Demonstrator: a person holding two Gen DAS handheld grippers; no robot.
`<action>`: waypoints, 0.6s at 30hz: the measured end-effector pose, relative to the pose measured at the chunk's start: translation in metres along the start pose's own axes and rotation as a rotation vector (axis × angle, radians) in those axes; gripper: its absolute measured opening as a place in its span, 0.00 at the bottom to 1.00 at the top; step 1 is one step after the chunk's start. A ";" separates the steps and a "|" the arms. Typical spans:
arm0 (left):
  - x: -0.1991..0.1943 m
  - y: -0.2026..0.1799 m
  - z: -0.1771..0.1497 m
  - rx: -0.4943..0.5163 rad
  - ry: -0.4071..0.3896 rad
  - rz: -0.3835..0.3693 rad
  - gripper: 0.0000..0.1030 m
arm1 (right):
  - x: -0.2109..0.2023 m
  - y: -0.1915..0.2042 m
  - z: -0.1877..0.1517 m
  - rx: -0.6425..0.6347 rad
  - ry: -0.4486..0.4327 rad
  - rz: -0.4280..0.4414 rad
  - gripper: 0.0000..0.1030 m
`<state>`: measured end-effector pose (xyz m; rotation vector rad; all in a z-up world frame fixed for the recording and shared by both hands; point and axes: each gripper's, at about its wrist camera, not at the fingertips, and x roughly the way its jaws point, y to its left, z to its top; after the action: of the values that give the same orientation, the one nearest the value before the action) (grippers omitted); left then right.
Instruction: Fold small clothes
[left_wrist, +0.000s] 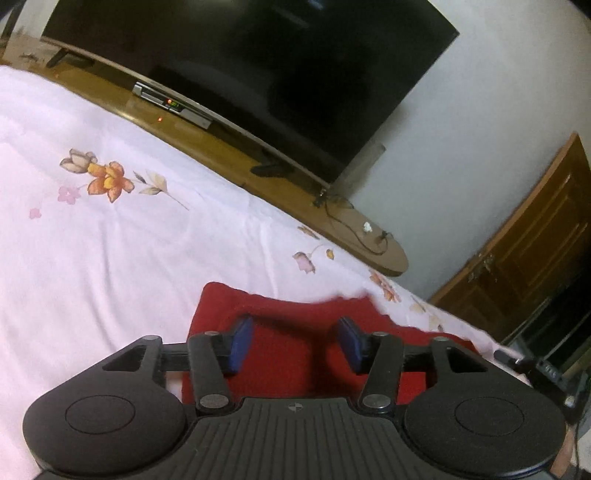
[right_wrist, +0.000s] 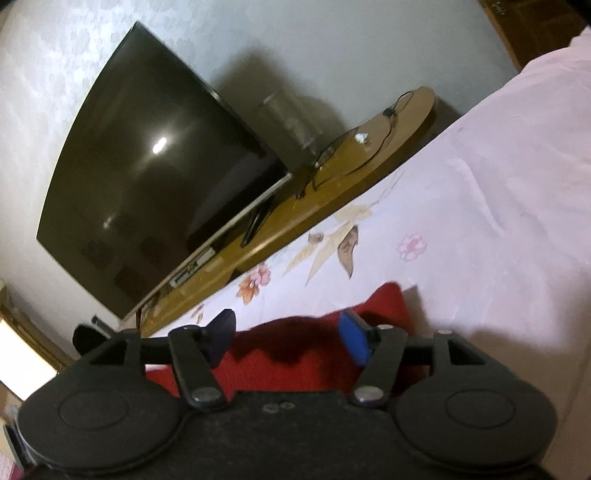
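Note:
A small red garment (left_wrist: 288, 325) lies flat on the pink floral bedsheet (left_wrist: 110, 240). My left gripper (left_wrist: 295, 343) is open above the garment's near part, its blue pads (left_wrist: 242, 341) spread wide and holding nothing. In the right wrist view the same red garment (right_wrist: 295, 350) lies under my right gripper (right_wrist: 288, 338), which is open too, with blue pads (right_wrist: 352, 339) apart and empty. The garment's near edge is hidden behind both gripper bodies.
A wooden TV bench (left_wrist: 229, 155) runs along the far edge of the bed, with a large dark TV (left_wrist: 258, 66), a set-top box (left_wrist: 171, 103) and cables (left_wrist: 354, 229). A brown wooden cabinet (left_wrist: 535, 251) stands at the right.

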<state>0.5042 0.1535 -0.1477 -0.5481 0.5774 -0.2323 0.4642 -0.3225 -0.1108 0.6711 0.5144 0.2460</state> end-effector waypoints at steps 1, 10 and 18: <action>0.001 -0.002 0.000 0.016 0.005 0.006 0.50 | -0.003 -0.001 0.000 0.005 -0.010 -0.003 0.66; 0.011 -0.022 0.002 0.181 0.070 0.137 0.50 | 0.011 0.018 -0.004 -0.178 0.078 -0.150 0.56; 0.013 -0.035 0.003 0.337 0.044 0.386 0.00 | 0.030 0.060 -0.027 -0.584 0.163 -0.338 0.14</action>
<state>0.5141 0.1208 -0.1321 -0.1000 0.6587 0.0262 0.4724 -0.2516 -0.1011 -0.0085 0.6647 0.1208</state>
